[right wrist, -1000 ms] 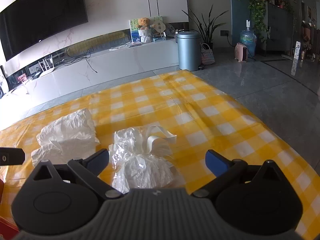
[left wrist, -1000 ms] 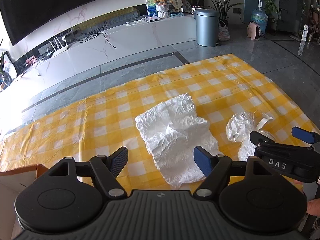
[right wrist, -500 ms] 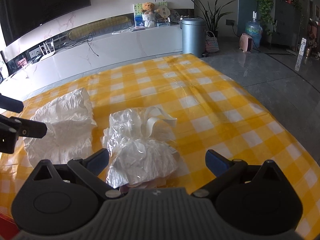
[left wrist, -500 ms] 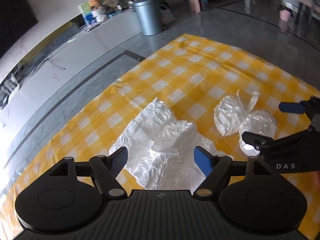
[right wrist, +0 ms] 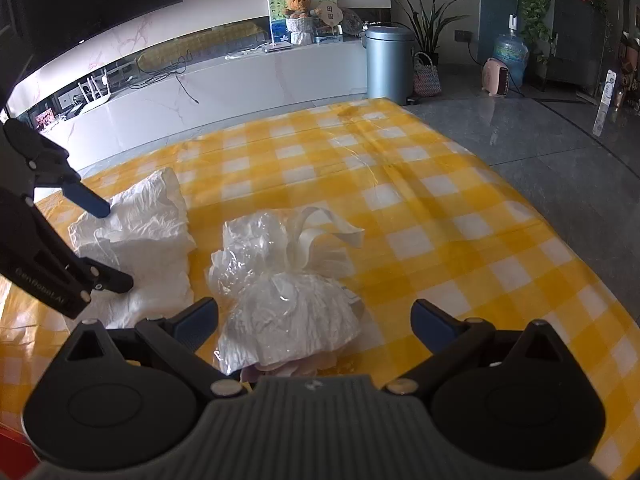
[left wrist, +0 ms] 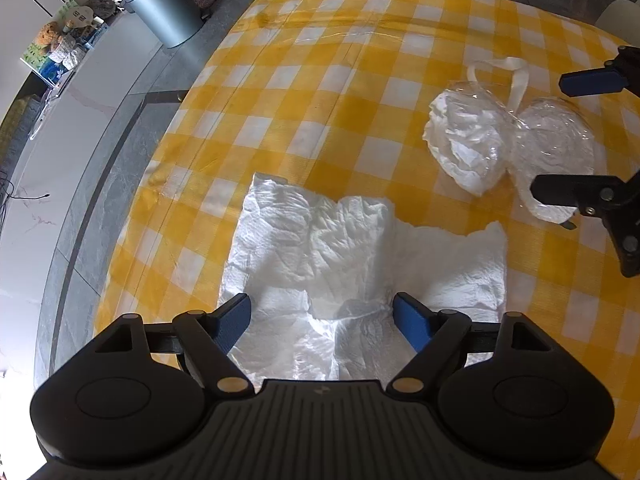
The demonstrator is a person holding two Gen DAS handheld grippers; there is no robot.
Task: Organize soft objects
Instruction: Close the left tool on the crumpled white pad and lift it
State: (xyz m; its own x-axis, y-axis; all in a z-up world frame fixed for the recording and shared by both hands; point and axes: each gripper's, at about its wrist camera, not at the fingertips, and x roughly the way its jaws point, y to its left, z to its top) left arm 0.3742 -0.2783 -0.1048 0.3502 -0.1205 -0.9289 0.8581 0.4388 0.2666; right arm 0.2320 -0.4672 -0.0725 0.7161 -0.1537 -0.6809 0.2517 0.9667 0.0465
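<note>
A crumpled white cloth (left wrist: 344, 256) lies flat on the yellow checked tablecloth (left wrist: 304, 92); it also shows in the right wrist view (right wrist: 140, 236). My left gripper (left wrist: 322, 320) is open and hangs over the cloth's near part, tilted steeply down. A clear plastic bag with white stuffing and a cream ribbon (right wrist: 288, 284) lies to the right of the cloth, and shows in the left wrist view (left wrist: 508, 148). My right gripper (right wrist: 314, 324) is open, its fingers on either side of the bag's near end.
A grey bin (right wrist: 388, 64) stands on the floor beyond the table's far edge, by a low white TV bench (right wrist: 224, 84). The table's right edge drops to a grey tiled floor (right wrist: 560, 140). A water jug and heater (right wrist: 504, 68) stand far right.
My left gripper has tilted down and moved in over the white cloth. My right gripper has moved forward and down to the bag. Both stay open.
</note>
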